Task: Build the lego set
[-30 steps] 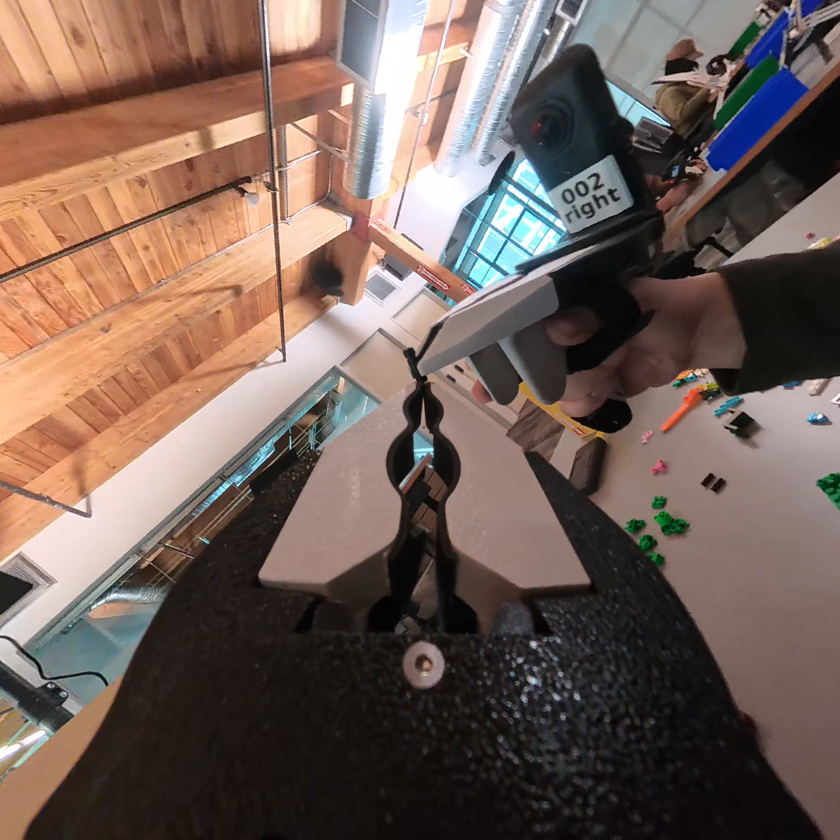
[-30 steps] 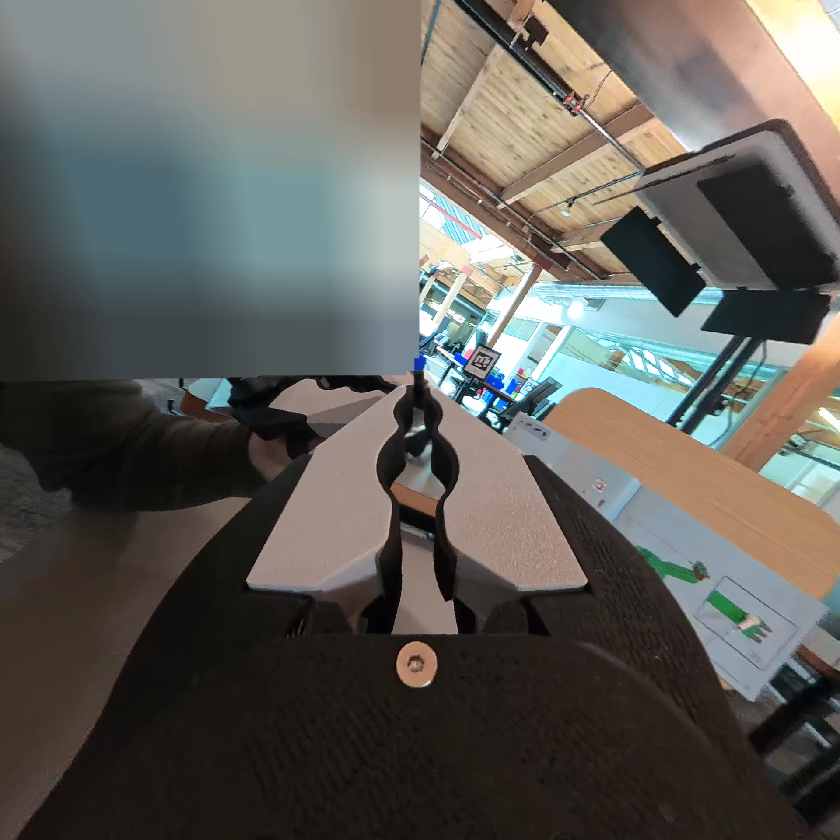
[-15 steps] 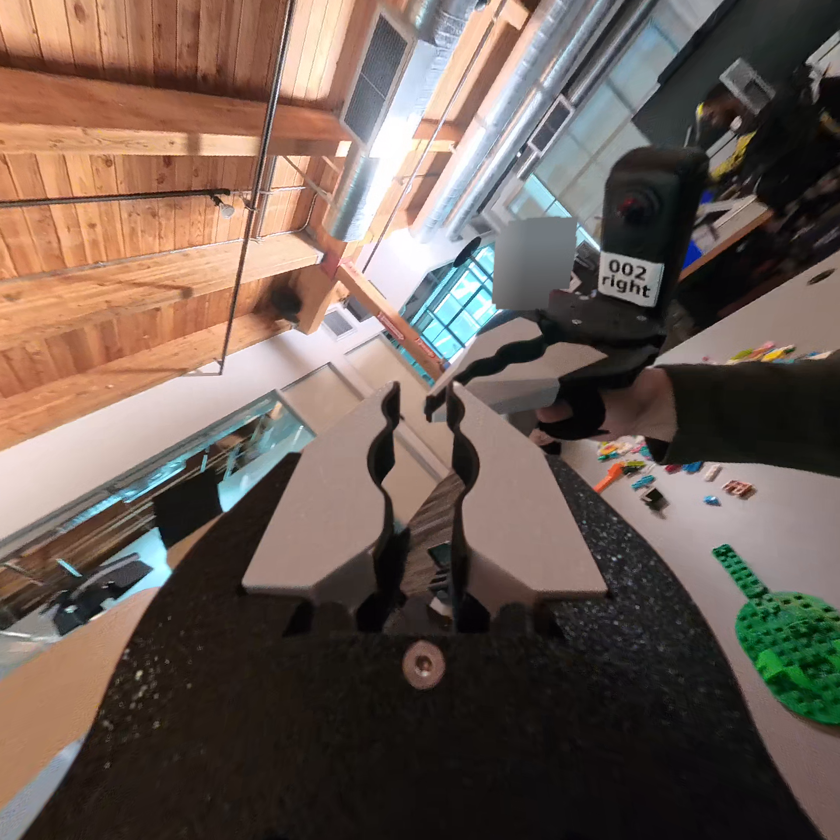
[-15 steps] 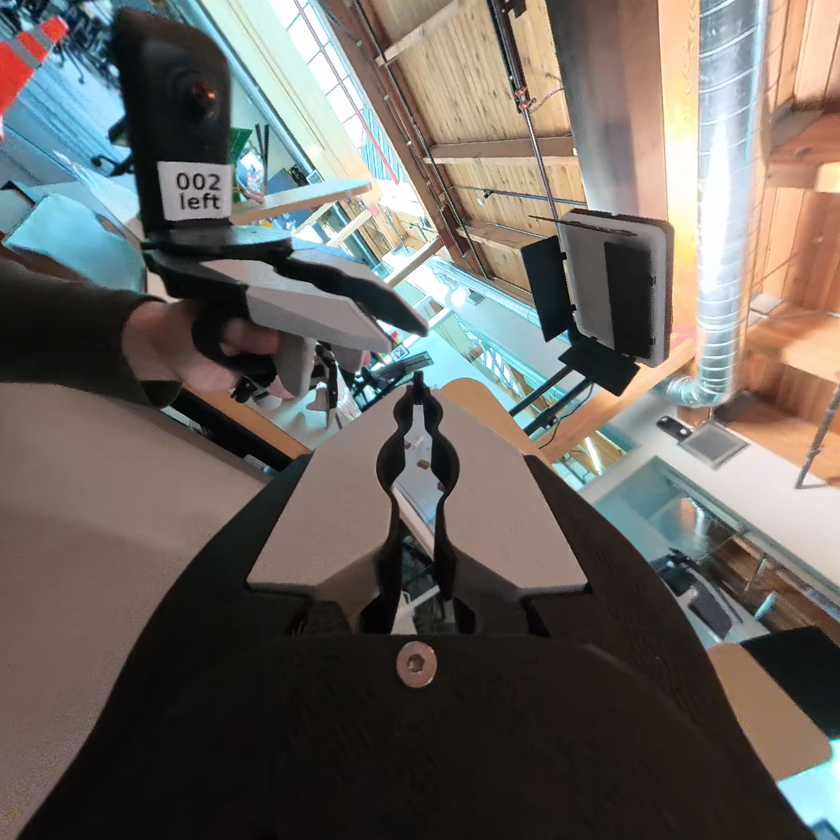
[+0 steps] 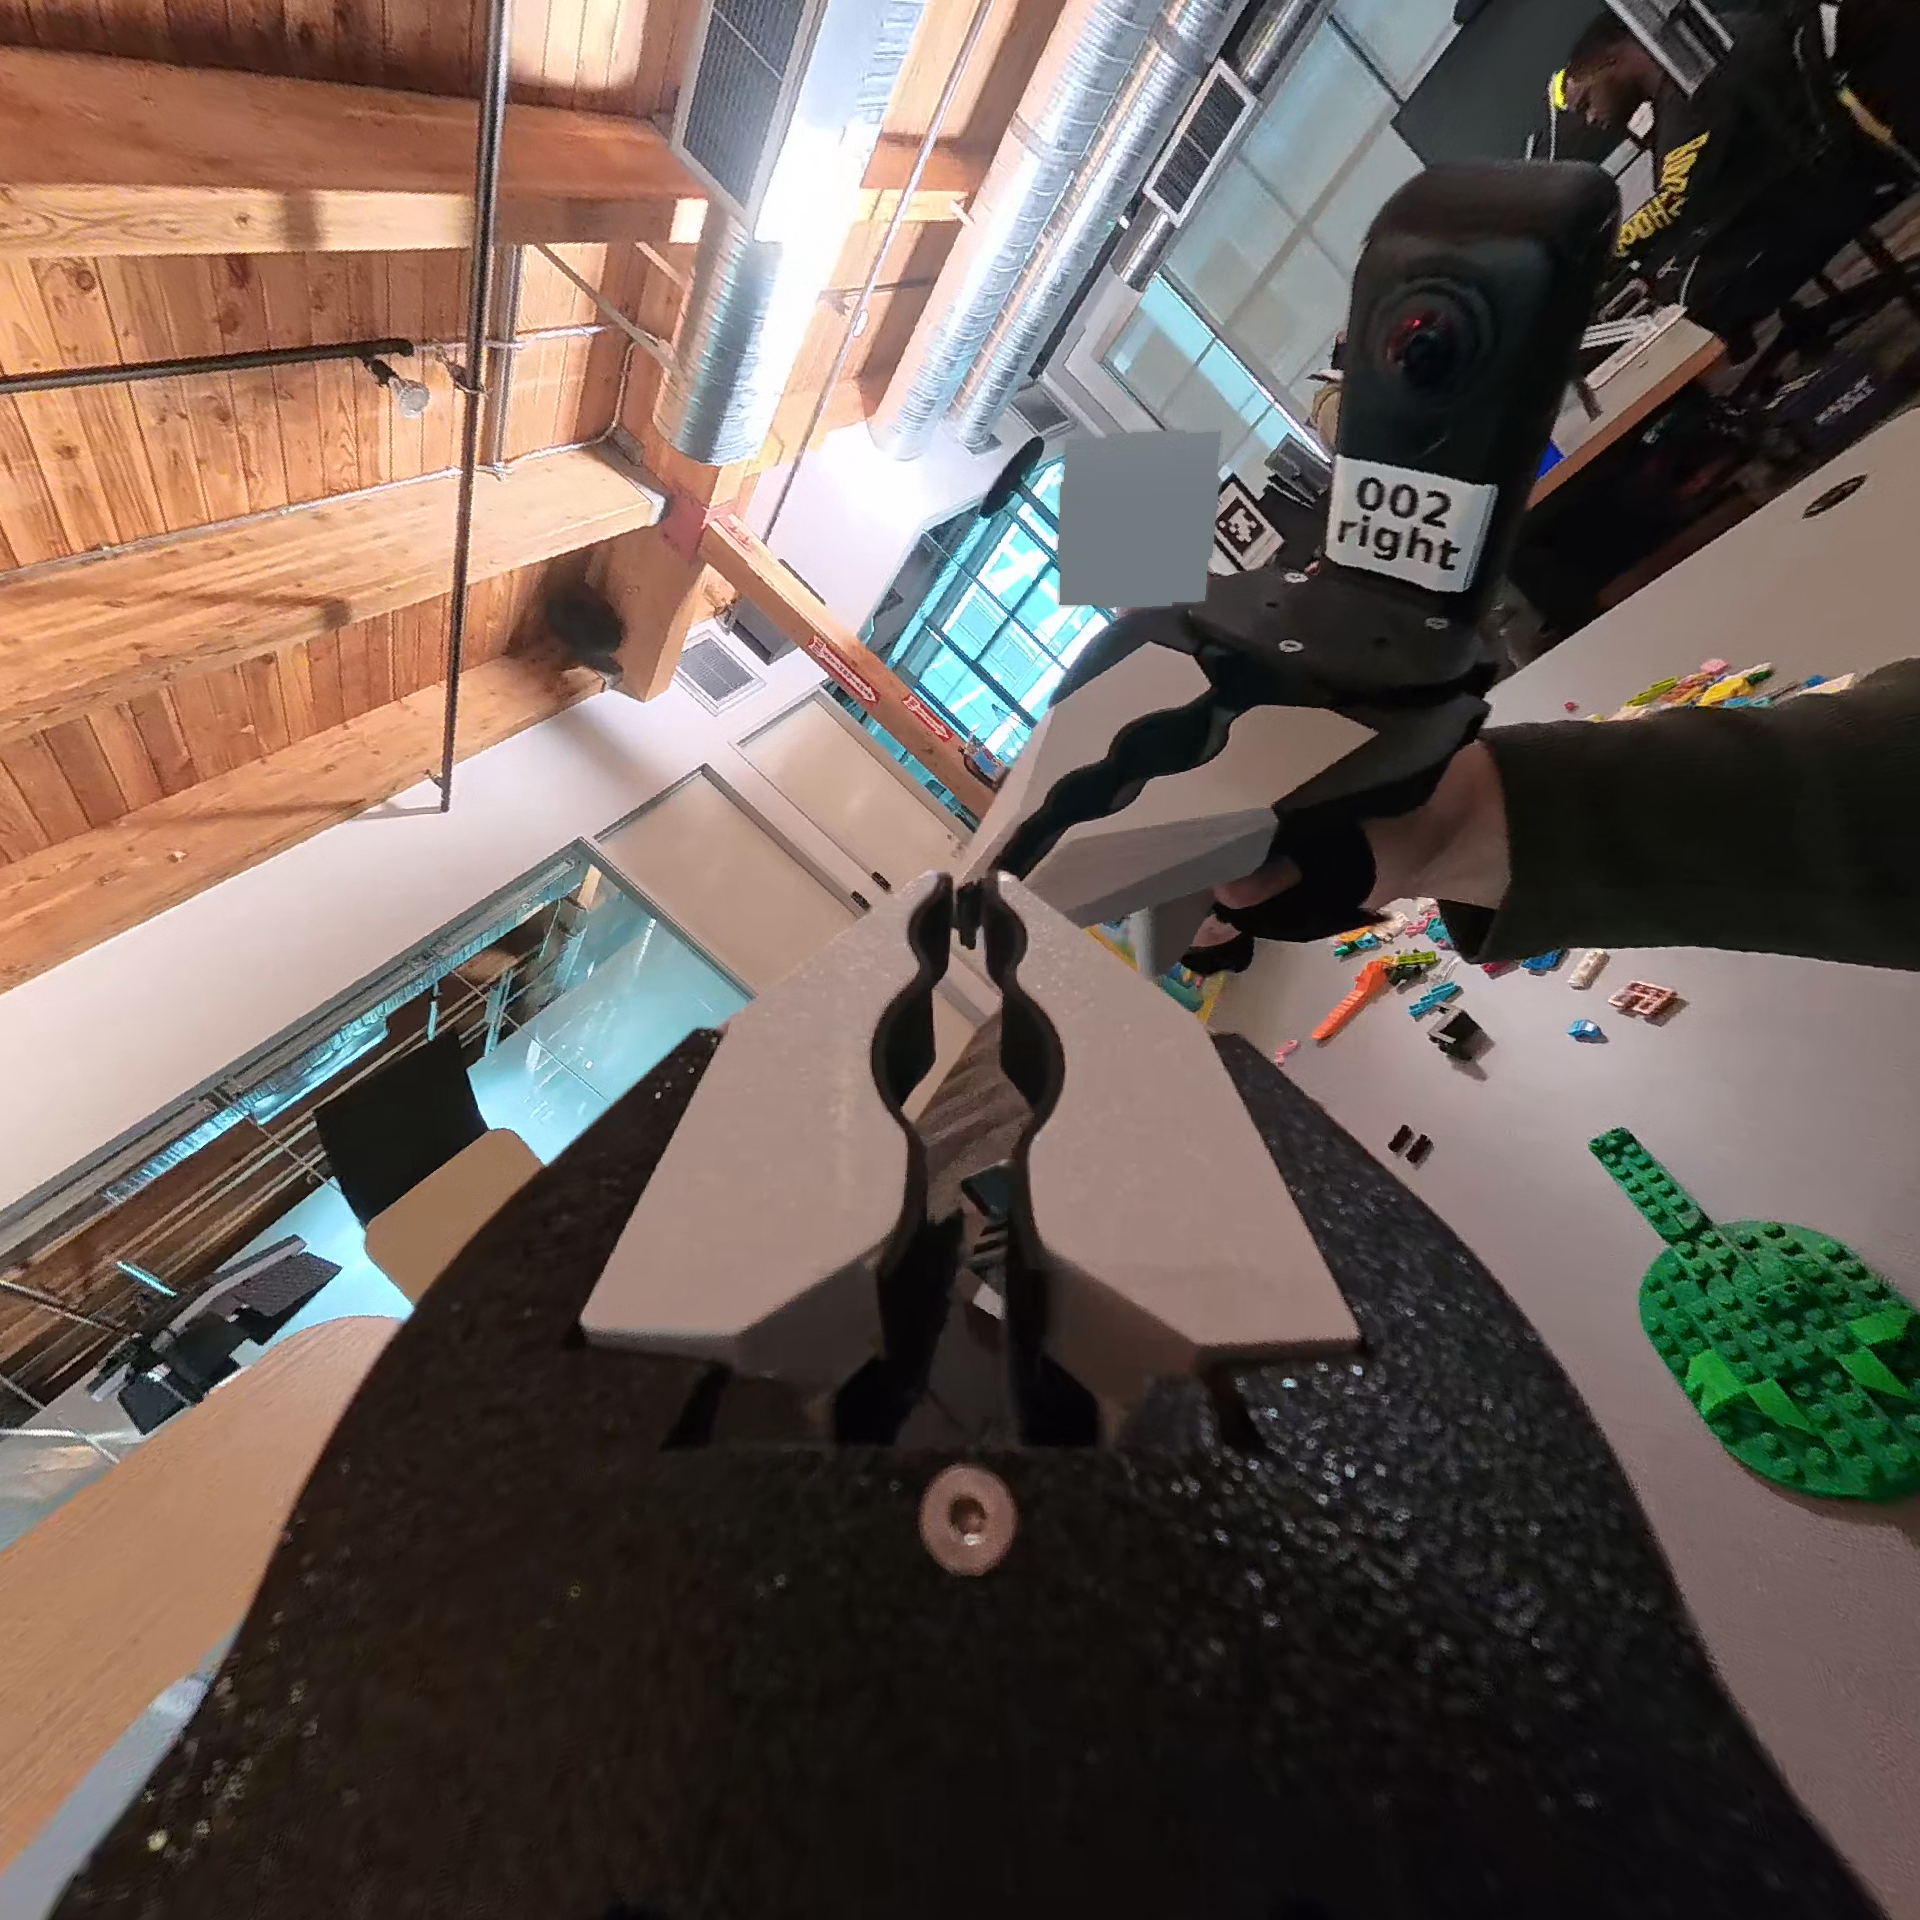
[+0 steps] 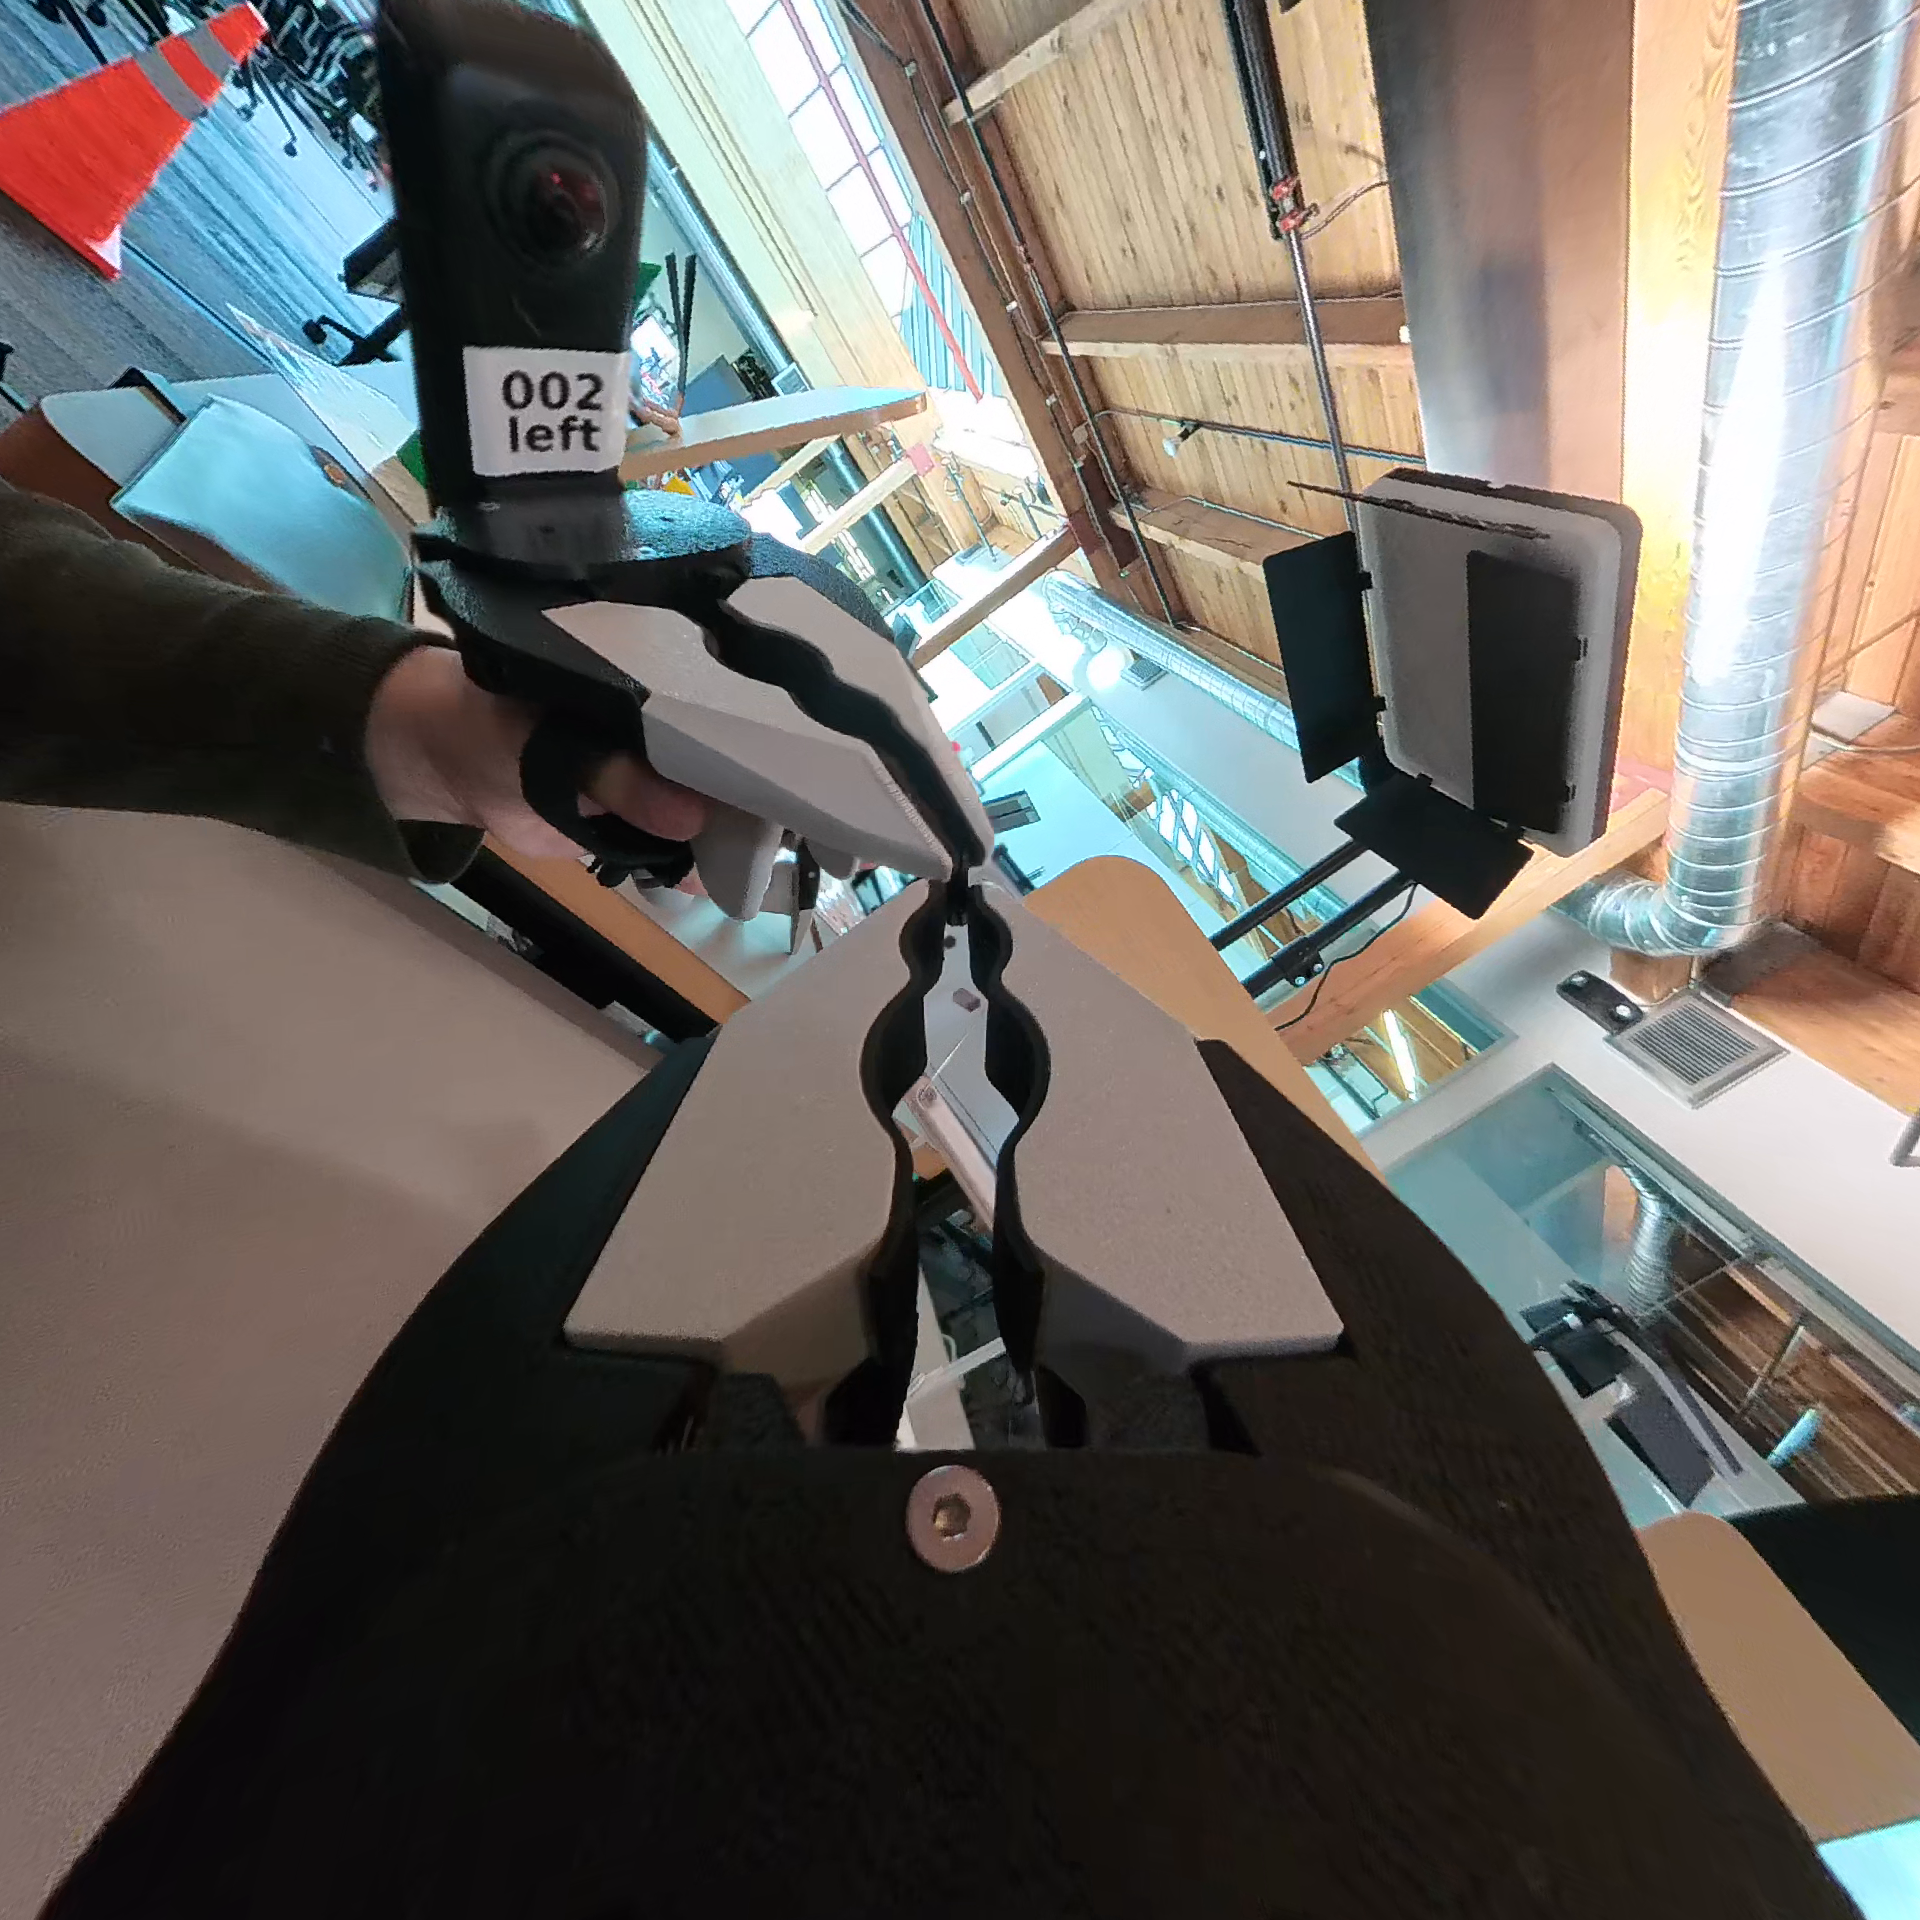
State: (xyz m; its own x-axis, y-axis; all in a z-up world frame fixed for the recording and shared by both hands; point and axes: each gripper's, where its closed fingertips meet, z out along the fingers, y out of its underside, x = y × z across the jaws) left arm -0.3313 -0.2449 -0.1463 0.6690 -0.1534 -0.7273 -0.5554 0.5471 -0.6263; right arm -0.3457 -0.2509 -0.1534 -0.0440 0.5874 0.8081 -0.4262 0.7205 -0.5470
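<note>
Room: wooden beamed ceiling overhead, both grippers tilted upward.
Left gripper: fingers nearly together, pinching a tiny dark piece at the tips.
Right gripper: tips narrowed on the same spot, meeting the left gripper's tips; grasp unclear.
Lego set: green studded oval plate lying on the grey table, loose coloured bricks beyond; only the left wrist view shows these.

left gripper tip-to-tip with right gripper above counter | baseplate right, loose bricks behind it
</note>
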